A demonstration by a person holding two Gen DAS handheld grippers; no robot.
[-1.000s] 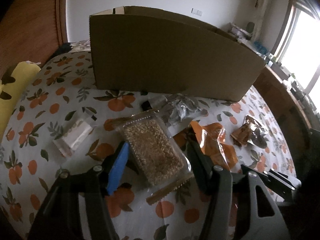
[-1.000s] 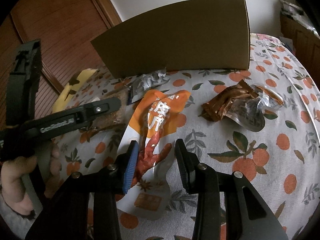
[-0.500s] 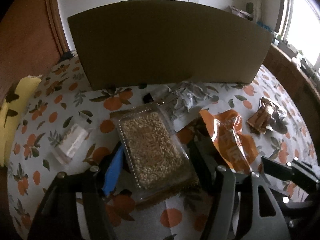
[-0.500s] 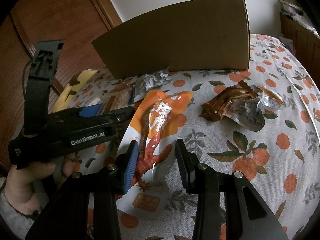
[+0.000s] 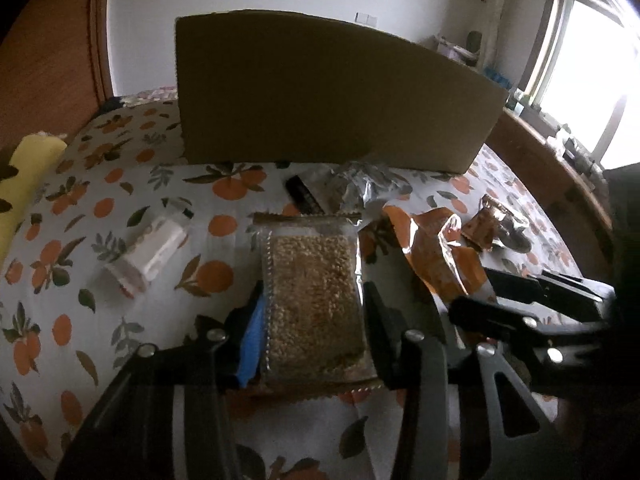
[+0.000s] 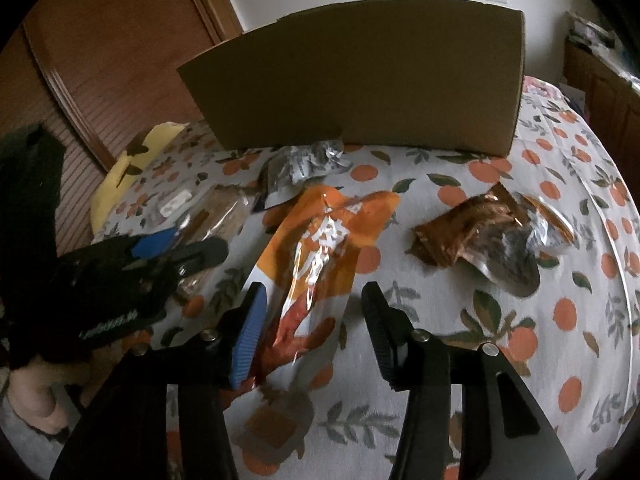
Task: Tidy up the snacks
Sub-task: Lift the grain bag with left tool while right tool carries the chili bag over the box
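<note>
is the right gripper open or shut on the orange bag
Open. The right gripper has just been opening; the orange bag lies flat between its fingers, with cloth showing beside the black finger, so the pads aren't clamping it.

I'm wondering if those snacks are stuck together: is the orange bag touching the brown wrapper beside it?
Apart. The right wrist view shows a strip of patterned cloth between the orange bag and the brown wrapper.

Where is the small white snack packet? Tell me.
In the left wrist view, the small white packet lies on the orange-print cloth, left of the clear grain-bar pack, in front of the cardboard box.
</note>
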